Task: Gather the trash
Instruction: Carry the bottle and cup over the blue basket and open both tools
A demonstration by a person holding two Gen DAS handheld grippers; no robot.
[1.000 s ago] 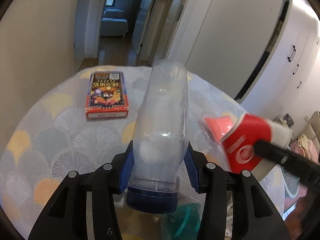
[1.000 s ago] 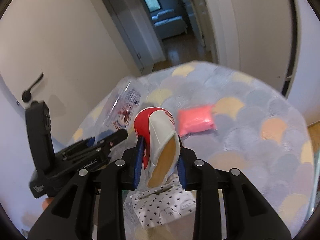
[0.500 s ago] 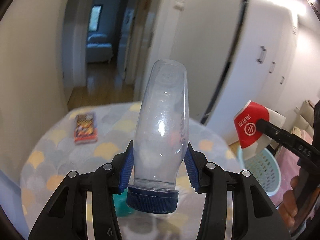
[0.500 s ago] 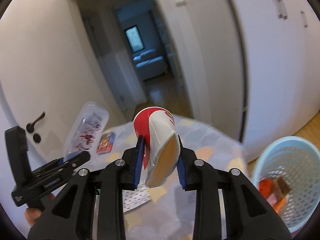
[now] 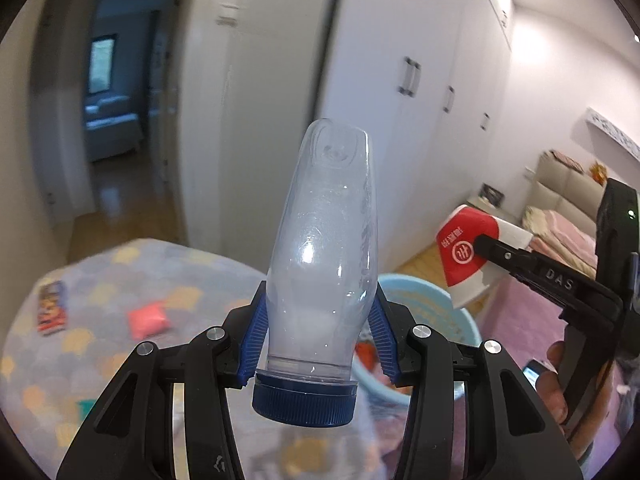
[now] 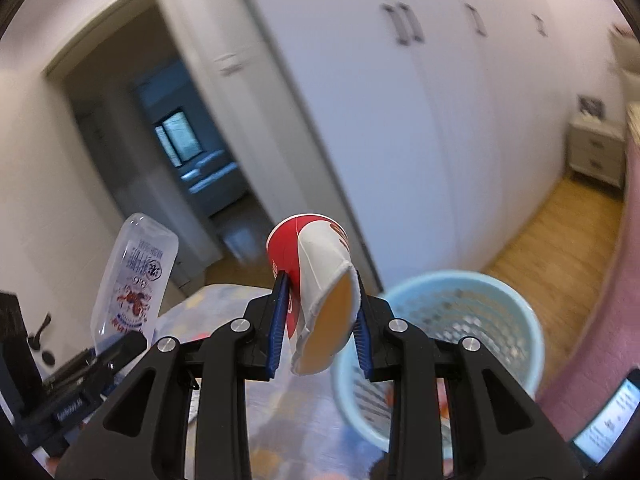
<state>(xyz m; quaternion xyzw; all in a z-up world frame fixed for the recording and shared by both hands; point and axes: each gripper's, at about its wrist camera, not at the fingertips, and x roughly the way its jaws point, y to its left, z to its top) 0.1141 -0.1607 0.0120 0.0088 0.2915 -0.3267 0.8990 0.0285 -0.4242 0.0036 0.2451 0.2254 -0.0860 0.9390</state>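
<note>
Clear plastic bottle with blue cap [image 5: 324, 264] clamped in left tongs [image 5: 318, 334]; crushed red-and-white paper cup [image 6: 320, 288] in right tongs [image 6: 320, 330]. Now lifted off patterned desk [image 5: 100, 300], swung toward pale blue mesh basket [image 6: 496, 312]; release next, probably.

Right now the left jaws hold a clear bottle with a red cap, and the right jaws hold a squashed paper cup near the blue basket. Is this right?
Not quite: the cap is dark blue, not red, as the left wrist view shows. The rest stands: the left jaws hold the clear bottle, and the right jaws hold the squashed paper cup near the blue basket.
</note>
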